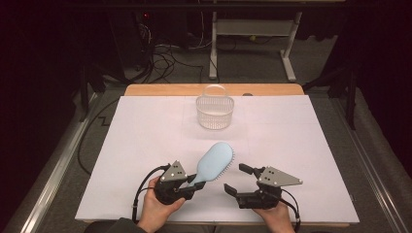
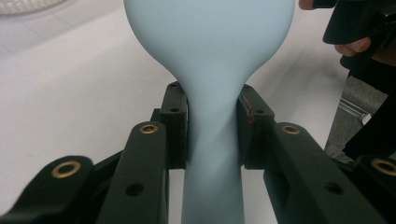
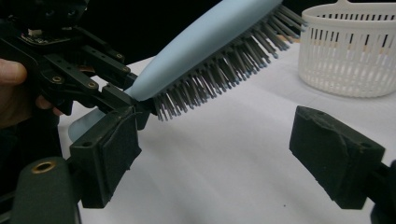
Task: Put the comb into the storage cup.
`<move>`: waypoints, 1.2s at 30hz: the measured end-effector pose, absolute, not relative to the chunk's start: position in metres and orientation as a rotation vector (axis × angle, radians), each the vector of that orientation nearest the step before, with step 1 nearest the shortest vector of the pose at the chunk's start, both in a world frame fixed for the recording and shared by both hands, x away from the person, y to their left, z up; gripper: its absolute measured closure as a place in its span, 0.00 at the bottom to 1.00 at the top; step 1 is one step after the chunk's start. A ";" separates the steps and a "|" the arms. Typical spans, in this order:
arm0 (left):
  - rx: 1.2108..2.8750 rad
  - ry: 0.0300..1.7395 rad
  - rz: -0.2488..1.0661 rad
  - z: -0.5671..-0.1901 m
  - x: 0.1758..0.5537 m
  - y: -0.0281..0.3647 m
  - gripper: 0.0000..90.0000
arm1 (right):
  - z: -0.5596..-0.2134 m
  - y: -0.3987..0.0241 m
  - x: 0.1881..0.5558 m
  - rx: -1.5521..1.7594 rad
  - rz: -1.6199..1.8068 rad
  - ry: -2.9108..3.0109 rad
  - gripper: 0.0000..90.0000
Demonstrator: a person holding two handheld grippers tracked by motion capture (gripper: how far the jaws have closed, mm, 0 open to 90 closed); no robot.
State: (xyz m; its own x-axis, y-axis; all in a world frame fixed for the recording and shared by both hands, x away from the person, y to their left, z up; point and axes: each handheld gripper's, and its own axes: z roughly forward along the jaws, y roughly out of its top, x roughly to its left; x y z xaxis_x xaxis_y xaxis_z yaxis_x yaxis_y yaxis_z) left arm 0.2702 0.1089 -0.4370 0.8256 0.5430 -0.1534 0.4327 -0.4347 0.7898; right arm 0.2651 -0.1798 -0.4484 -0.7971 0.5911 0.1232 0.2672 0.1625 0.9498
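Note:
A light blue hairbrush (image 1: 214, 161) is held above the white table cover, head tilted up toward the far side and bristles facing right. My left gripper (image 1: 193, 182) is shut on its narrow handle; in the left gripper view both pads (image 2: 175, 121) press the handle's sides below the brush's smooth back (image 2: 210, 46). To the brush's right my right gripper (image 1: 235, 178) stands open with nothing between its fingers. In the right gripper view its gap (image 3: 222, 154) lies below the bristles (image 3: 219, 79), apart from them.
A white slotted basket (image 1: 214, 112) with a handle stands near the middle of the table's far side, also in the right gripper view (image 3: 350, 51). The white cover (image 1: 145, 126) leaves a wooden strip (image 1: 160, 90) at the far edge. Floor cables and a desk frame lie beyond.

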 end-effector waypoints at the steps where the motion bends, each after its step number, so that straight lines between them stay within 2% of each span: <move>1: 2.094 0.713 0.155 -0.437 0.270 0.108 0.77 | -0.448 -0.179 0.265 0.828 1.679 2.169 0.18; 36: 2.122 0.655 0.133 -0.439 0.266 0.089 0.77 | -0.451 -0.157 0.281 0.927 1.785 2.188 0.18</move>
State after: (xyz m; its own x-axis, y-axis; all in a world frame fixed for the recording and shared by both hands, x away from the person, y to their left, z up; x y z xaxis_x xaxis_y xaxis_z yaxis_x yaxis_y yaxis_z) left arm 0.2664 0.0892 -0.4388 0.8548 0.4992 -0.1417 0.4041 -0.4690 0.7853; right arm 0.2805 -0.1568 -0.4508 -0.7926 0.5571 0.2478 0.3546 0.0905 0.9306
